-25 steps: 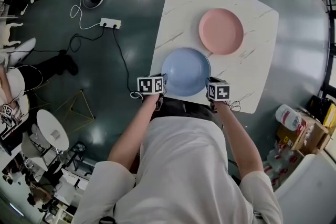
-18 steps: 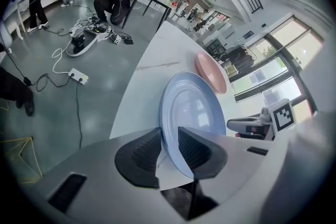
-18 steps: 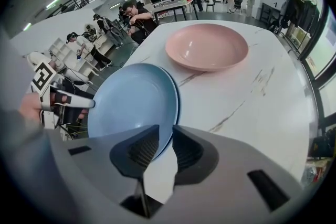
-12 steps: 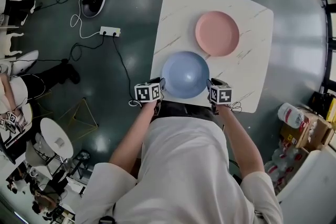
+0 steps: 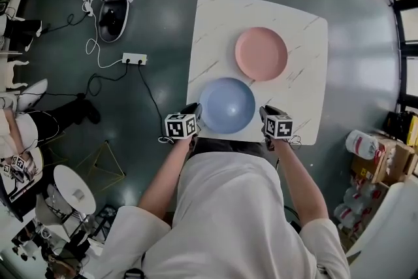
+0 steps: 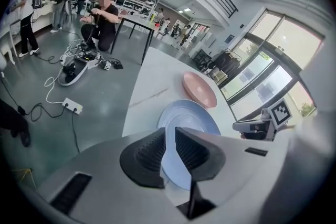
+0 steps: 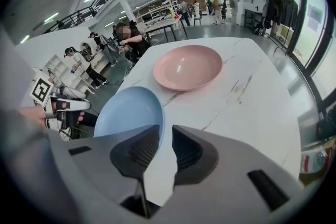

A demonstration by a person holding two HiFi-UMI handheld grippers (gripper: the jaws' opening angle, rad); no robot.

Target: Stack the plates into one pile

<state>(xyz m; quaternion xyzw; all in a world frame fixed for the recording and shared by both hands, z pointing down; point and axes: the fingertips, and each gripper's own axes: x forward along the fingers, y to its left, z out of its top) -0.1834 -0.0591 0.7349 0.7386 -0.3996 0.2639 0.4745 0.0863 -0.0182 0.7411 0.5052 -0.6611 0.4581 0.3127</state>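
A blue plate (image 5: 227, 105) hangs just above the near edge of the white marble table (image 5: 300, 95), held by its two sides. My left gripper (image 5: 198, 113) is shut on its left rim. Its jaws have just been closing, with the rim (image 6: 186, 123) between the ribbed pads. My right gripper (image 5: 263, 115) is shut on the right rim, and the blue plate (image 7: 126, 110) runs in between its pads. A pink plate (image 5: 261, 53) lies flat on the table beyond the blue one, to the right. It also shows as the pink plate (image 6: 199, 89) and the pink plate (image 7: 187, 66) in the gripper views.
On the grey floor left of the table lie a power strip (image 5: 136, 60), cables and a black case (image 5: 114, 6). Cardboard boxes (image 5: 372, 160) stand at the right. A round white stool (image 5: 70, 170) is at the lower left. A person (image 6: 102, 13) crouches beyond the table.
Both grippers have risen a little with the blue plate held between them. The pink plate has stayed where it was on the table.
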